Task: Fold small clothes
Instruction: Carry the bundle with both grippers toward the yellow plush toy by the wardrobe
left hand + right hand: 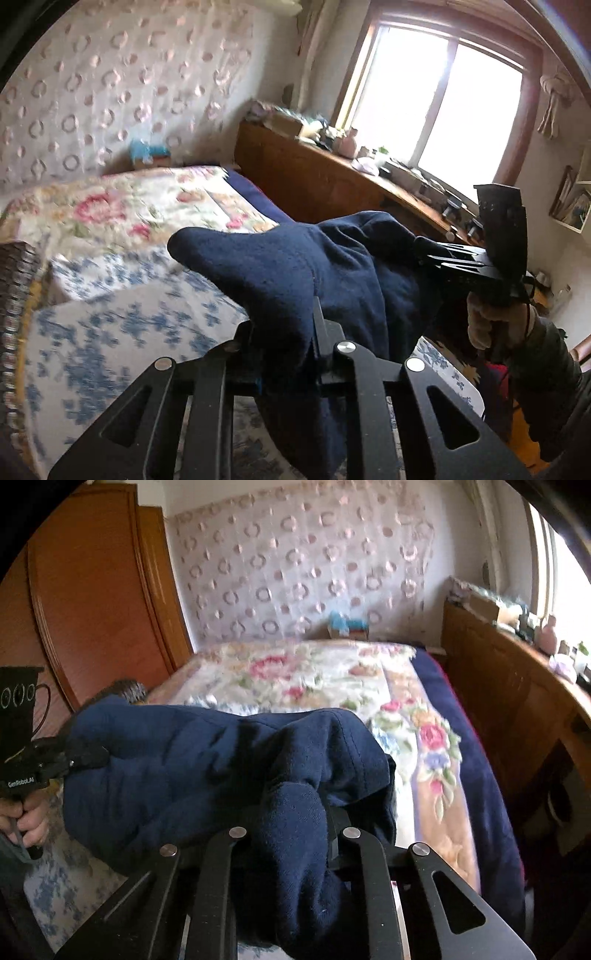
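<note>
- Left gripper [288,354]: fingers are clamping one end of the navy garment [295,266].
- Right gripper [295,834]: fingers are pinching the other end.
- Garment is hanging between both, long axis running gripper to gripper, above the bed [314,672].

Black left gripper [291,343], dark sleeve [546,354]

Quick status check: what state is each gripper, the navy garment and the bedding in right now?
left gripper: shut on the navy garment.
right gripper: shut on the navy garment.
navy garment: bunched, unfolded, held up between both grippers over the bed.
floral blanket: spread flat on the bed.
blue-print sheet: spread below the garment.
</note>
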The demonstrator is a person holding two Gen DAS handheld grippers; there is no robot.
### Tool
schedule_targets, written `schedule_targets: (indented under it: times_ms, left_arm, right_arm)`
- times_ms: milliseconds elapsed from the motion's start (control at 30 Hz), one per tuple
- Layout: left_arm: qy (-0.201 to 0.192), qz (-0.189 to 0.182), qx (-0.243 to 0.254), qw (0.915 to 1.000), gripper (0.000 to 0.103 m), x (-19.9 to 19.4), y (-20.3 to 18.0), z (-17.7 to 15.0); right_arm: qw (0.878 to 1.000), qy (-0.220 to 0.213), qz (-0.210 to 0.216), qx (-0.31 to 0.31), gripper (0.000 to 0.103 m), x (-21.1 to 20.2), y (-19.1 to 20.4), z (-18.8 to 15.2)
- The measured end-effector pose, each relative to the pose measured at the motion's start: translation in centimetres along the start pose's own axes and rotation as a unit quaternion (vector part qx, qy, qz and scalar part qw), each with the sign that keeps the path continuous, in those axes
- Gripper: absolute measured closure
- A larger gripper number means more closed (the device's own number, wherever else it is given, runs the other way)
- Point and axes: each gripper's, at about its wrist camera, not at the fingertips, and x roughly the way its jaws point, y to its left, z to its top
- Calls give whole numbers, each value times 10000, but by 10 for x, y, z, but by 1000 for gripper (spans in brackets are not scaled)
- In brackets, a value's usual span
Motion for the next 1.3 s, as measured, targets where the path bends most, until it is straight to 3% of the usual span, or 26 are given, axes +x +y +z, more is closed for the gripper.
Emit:
schedule_targets:
  times_ms: [167, 367, 667, 800, 933, 1100, 1233, 1300]
  left_arm:
    - [-299, 559, -31, 9980, 85, -44, 24, 3]
    - [-564, 1282, -214, 9899, 85, -89, 68, -2]
    - [-911, 2499, -641, 9618, 85, -148, 132, -37]
    - [-1020, 2791, -979, 9498, 85, -163, 157, -60]
    - [-1050, 3075, -1330, 9363, 85, -172, 175, -85]
    - [-939, 3353, -1647, 9228, 85, -172, 189, -118]
    - [-777, 3430, -1790, 9188, 85, -165, 195, -135]
    - [-736, 3430, -1837, 9183, 85, -164, 199, -140]
  right_arm:
    - [9988, -230, 258, -356, 85, 2, 33, 16]
    - [9923, -312, 747, -937, 85, 36, 91, 48]
    - [9702, -235, 1418, -1952, 86, 114, 179, 110]
    - [9568, -143, 1619, -2409, 86, 151, 226, 136]
    - [9430, -96, 1775, -2812, 86, 192, 249, 161]
    - [9235, -17, 1940, -3310, 86, 232, 269, 165]
    - [9162, 104, 2050, -3442, 85, 258, 284, 162]
    - [9217, 249, 1950, -3345, 78, 272, 289, 163]
